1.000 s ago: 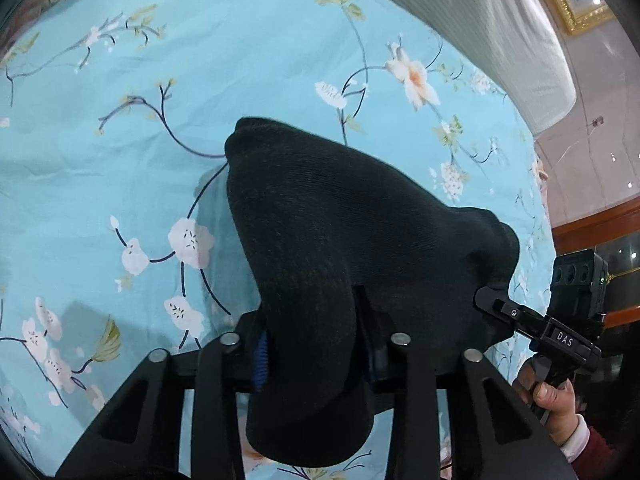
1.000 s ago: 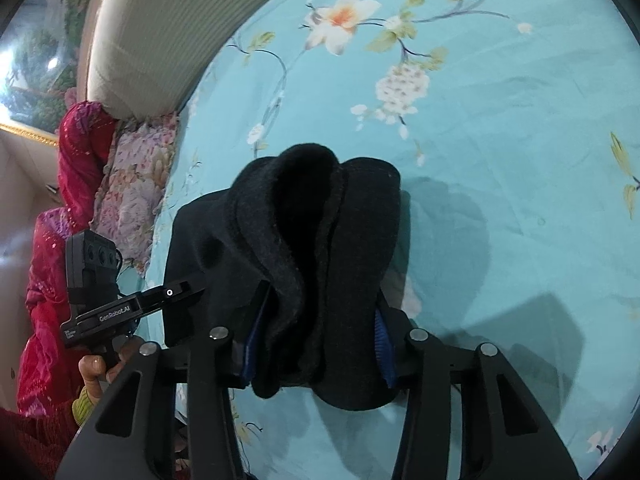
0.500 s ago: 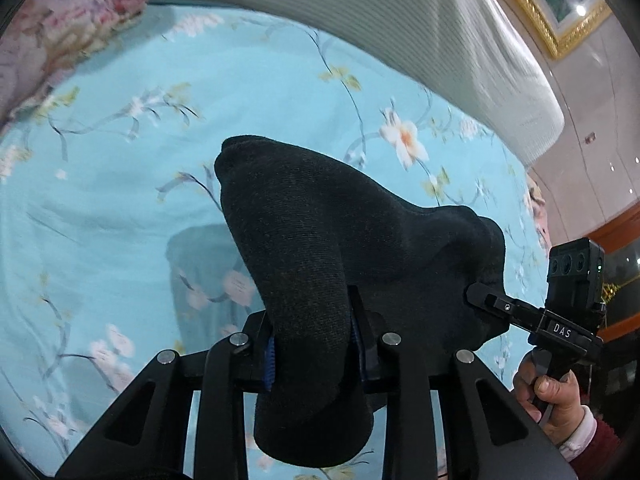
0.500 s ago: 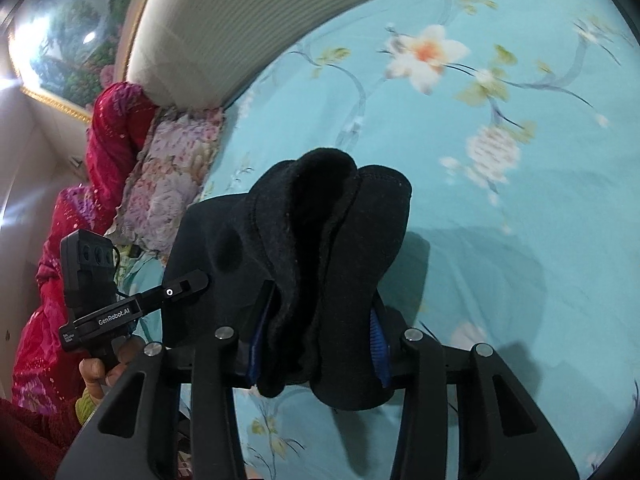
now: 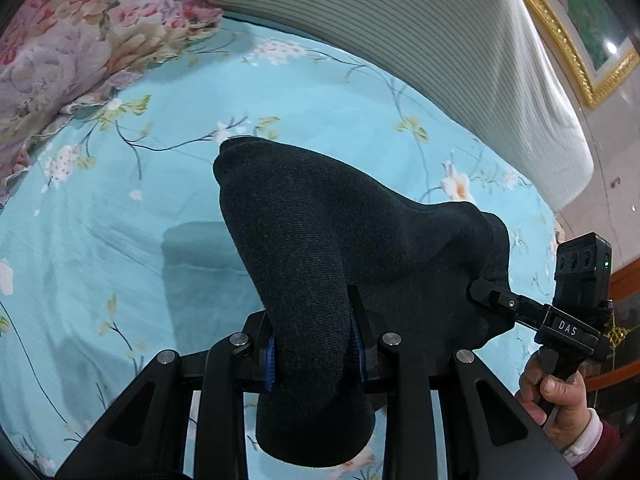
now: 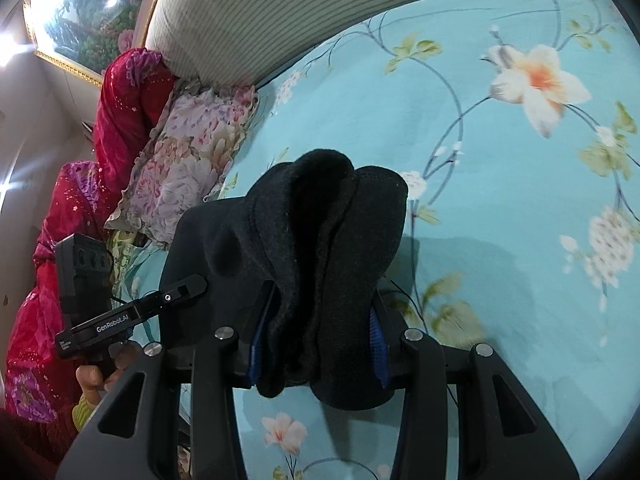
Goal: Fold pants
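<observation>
Since 1 second earlier, both my grippers had tilted up toward the headboard [image 5: 400,32], so the floral pillow [image 5: 76,44] and the far edge of the bed came into view, while the pants [image 5: 344,240] kept the same bunched shape between them.

My left gripper [image 5: 314,344] was clamped on a thick roll of the dark fabric, its blue pads pressed into both sides. My right gripper [image 6: 316,344] was clamped on another bunch, where at least 2 layers showed as rounded lips side by side. The pants hung in the air between the 2 grippers, above the bed sheet [image 5: 120,240] and casting a soft shadow on it; I could not tell whether any lower part touched the bed.

By my judgement the fold was well along: the cloth already looked doubled into a compact bundle, not spread as legs. What seemed left was to lay the bundle down on the sheet, flatten it and let go.

The pants were a dark charcoal knit with a fine ribbed weave outside and a fuzzier, fleece-like face inside, thick and soft enough to hold round folds. The sheet was smooth turquoise cotton printed with white and orange blossoms on thin dark stems. The headboard was pale, padded and finely ribbed.
</observation>
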Available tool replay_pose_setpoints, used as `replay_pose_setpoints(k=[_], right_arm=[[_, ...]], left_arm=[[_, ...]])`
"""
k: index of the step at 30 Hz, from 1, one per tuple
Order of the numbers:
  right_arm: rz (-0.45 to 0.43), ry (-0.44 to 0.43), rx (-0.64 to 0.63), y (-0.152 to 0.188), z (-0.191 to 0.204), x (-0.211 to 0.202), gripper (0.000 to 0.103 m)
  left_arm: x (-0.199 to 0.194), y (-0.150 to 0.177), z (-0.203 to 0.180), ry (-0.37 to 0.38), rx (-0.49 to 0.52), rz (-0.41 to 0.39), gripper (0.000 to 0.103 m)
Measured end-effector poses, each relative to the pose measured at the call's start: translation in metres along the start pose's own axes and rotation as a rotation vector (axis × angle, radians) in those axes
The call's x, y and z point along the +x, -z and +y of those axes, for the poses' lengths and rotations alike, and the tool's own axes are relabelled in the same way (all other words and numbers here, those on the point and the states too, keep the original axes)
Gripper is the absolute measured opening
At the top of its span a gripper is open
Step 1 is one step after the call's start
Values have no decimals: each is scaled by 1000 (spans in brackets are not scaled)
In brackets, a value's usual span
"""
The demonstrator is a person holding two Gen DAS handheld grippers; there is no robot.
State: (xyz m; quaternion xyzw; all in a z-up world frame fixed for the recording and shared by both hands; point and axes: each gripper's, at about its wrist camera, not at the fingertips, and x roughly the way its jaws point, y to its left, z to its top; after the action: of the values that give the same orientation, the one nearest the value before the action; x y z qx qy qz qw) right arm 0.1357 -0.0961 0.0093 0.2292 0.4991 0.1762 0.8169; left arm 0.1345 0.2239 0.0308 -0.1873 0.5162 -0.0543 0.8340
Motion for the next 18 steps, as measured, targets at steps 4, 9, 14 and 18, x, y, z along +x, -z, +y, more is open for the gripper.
replay_pose_setpoints(k=[4, 9, 14, 18], right_arm=[[18, 5, -5, -6, 3, 14, 44], [38, 17, -11, -12, 4, 26, 44], [58, 33, -11, -12, 0, 32, 44], [69, 39, 0, -12, -6, 35, 44]], left_arm=[[7, -3, 10, -14, -13, 4, 28], [17, -2, 17, -23, -22, 14, 28], [26, 2, 21, -32, -13, 29, 31], [32, 2, 22, -34, -13, 38, 35]])
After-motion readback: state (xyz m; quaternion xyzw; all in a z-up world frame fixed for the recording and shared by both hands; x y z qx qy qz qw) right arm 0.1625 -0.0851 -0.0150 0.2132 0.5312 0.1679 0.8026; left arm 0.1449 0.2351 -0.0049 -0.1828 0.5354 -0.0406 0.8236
